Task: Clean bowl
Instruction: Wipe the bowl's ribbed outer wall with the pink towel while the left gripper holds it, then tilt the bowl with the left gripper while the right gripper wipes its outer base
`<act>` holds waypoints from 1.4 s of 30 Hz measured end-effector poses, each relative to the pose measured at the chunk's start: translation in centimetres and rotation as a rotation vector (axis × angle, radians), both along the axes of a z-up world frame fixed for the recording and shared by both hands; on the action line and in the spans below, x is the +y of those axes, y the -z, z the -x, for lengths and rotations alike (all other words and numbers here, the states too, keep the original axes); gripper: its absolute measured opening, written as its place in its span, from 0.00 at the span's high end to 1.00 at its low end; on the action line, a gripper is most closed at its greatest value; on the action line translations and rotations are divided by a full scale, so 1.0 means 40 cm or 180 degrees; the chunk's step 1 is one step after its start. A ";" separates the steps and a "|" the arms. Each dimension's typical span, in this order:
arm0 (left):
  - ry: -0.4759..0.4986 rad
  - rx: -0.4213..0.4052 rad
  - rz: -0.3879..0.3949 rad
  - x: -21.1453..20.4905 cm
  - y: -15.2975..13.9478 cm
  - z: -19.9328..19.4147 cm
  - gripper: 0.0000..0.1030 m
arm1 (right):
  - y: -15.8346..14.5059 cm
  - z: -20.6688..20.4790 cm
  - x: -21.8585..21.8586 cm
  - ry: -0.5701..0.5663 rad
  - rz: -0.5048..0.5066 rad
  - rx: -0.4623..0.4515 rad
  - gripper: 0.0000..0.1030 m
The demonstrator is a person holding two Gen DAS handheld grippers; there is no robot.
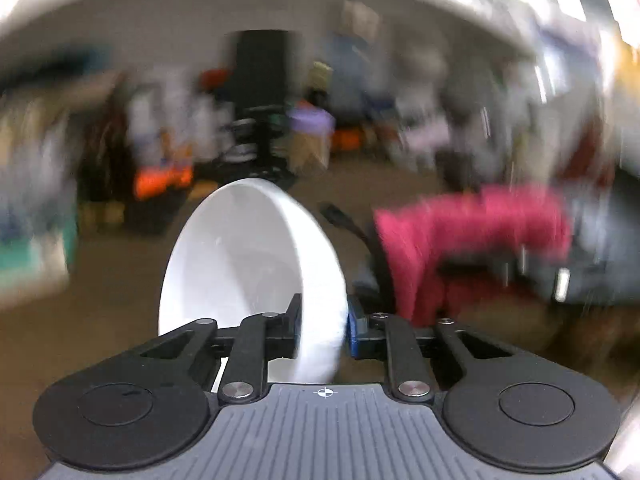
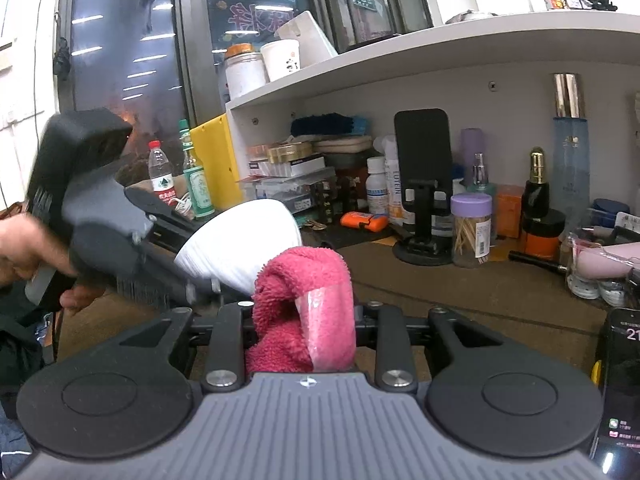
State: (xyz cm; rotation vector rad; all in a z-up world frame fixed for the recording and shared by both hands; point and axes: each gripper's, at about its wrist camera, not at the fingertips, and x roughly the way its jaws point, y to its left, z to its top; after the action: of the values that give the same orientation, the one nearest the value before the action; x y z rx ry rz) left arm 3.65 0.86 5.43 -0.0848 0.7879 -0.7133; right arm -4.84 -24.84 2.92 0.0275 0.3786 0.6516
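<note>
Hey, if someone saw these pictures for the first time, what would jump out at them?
The white bowl, tipped on its side and pinched at its rim by the left gripper, fills the left view's center. Next comes the bright pink cloth clamped in the right gripper, just beside the bowl, with a cluttered shelf behind.

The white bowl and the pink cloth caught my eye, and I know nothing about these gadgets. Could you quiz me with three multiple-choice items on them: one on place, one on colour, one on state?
1. Where is the white bowl?
A. on the shelf
B. clamped in the left hand-held gripper
C. flat on the table

2. What colour is the cloth?
A. pink
B. green
C. yellow

3. How is the right hand-held gripper?
A. open, empty
B. shut on cloth
C. out of view

Answers: B, its fingers pinch the rim; A, both views show pink terry; B, cloth fills its closed fingers.
</note>
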 end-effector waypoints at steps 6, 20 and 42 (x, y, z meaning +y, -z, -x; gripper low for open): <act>-0.0543 0.0458 0.1570 0.182 0.075 0.029 0.78 | -0.009 -0.007 0.009 -0.0079 -0.0051 0.0010 0.70; -0.0849 0.0743 0.2634 0.330 0.162 0.092 0.70 | -0.078 -0.082 0.201 -0.0330 0.0303 -0.0195 0.71; -0.0387 0.0909 0.1649 0.333 0.142 0.065 0.58 | -0.055 -0.024 0.262 -0.0898 0.1348 -0.0849 0.74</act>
State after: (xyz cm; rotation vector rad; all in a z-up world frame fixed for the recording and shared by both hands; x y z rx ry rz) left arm 1.06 14.17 -0.26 -0.7102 0.8438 -0.7849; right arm -3.87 -14.36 5.14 -0.5198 0.2576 0.8301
